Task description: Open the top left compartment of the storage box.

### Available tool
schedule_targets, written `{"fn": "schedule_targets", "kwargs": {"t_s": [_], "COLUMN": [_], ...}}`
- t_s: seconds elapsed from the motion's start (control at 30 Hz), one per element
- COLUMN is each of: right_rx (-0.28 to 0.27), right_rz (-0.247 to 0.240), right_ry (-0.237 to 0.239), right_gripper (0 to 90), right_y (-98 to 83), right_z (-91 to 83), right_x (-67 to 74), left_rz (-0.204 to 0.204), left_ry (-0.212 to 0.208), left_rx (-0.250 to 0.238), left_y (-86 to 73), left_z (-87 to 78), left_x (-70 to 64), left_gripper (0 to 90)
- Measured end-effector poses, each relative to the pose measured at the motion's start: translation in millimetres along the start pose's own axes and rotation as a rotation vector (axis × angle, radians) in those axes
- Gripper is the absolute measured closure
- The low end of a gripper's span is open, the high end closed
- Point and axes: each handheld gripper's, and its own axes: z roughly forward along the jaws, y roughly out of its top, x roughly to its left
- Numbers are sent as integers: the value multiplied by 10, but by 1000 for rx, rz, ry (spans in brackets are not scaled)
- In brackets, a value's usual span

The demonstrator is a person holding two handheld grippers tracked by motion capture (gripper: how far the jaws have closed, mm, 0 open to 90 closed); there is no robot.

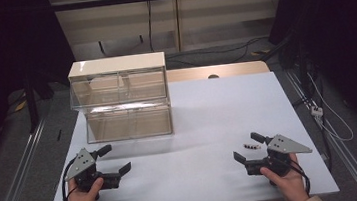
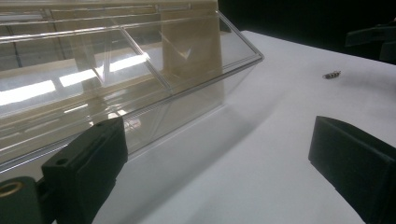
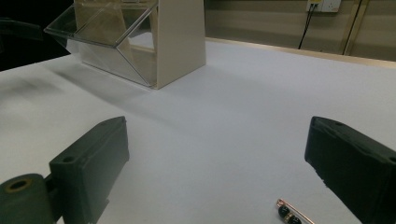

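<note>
Fingers: both pairs wide, empty. Right gripper (image 1: 246,148) near right, its jaws just beside small hair clip (image 1: 251,146), likely poised to grasp. Left gripper (image 1: 115,159) waits before clear bin (image 1: 120,97).

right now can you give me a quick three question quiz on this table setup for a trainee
1. True or false: the right tool is shut on the small hair clip.
2. Which tool is nearer the clear bin organiser? A) left tool B) right tool
3. Fill in the missing word: in the right gripper view, the hair clip lies on the white table close to the ____ tool.

Key
1. False: its jaws stand open, and in the right gripper view the clip lies on the table between them, touching neither.
2. A: the organiser stands at the far left of the table, just beyond the left tool.
3. right
</note>
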Motion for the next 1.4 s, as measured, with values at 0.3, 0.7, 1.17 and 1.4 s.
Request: {"fn": "schedule_targets", "kwargs": {"t_s": [0.3, 0.7, 1.17, 1.4], "right_rx": [102, 349, 453, 453], "right_rz": [-26, -48, -60, -61], "right_ry": [16, -13, 15, 25], "right_gripper": [122, 522, 675, 757], "right_y": [90, 82, 1, -10], "right_z": [15, 109, 187, 184], "right_x": [-124, -494, -587, -608], "left_rz": [5, 5, 3, 4], "left_ry": [6, 5, 3, 4], "left_rx": [2, 7, 5, 4], "left_y": [8, 3, 4, 8], "left_z": [3, -4, 1, -1], "left_x": [13, 4, 7, 9], "left_gripper": [42, 42, 42, 42]}}
